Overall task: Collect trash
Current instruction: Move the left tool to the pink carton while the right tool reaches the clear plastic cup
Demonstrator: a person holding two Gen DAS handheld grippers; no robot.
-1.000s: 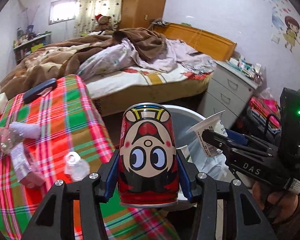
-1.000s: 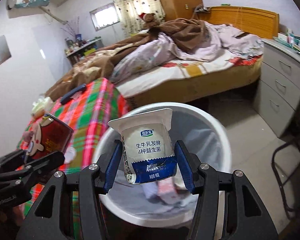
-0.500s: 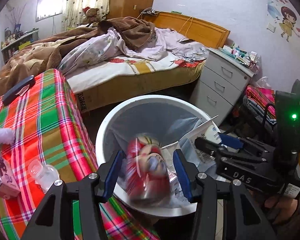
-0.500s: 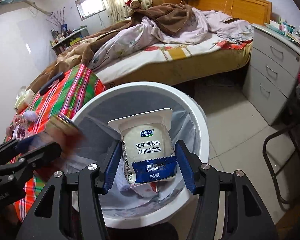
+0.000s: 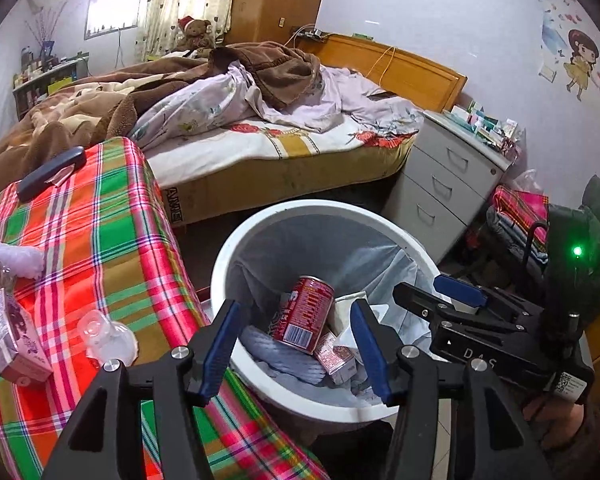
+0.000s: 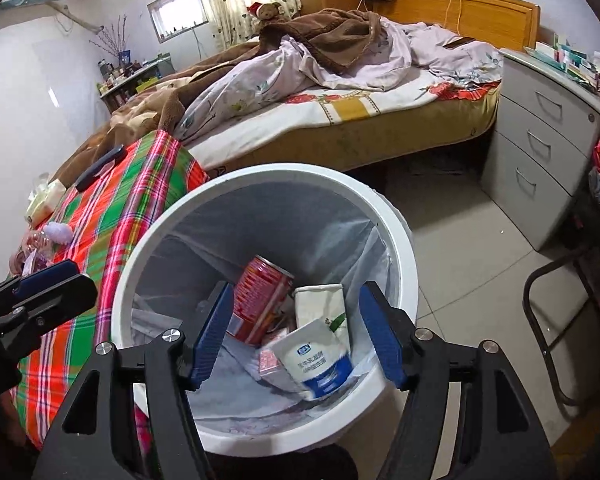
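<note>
Trash that remains lies at the lower left of the left wrist view, on the bench (image 5: 100, 240) with the plaid cloth: a small clear bottle (image 5: 106, 338) and, further to the left edge, a pink carton (image 5: 14, 334). Both of your tools hang over the white bin (image 5: 220, 264), which stands just beside the bench edge. The left tool (image 5: 292, 340) has its jaws opening and nothing is between them; through the gap you see only the red can (image 5: 304, 314) lying tilted inside the bin. The right tool (image 6: 296, 336) has its jaws opening too, and the yogurt pouch (image 6: 320, 360) is free of the pads, lying in the bin on the other rubbish.

The relation that matters for you is this: the clear bottle lies to the left of the left tool, near to it, while the right tool is on the far side of the bin from it, at the right of that view. So I judge the left hand is the nearer one. The bottle seems to lie on its side with its long axis running roughly left to right in the frame, so you would probably turn the tool leftward and close across the short width. The bottle is round and clear, so it may roll.
</note>
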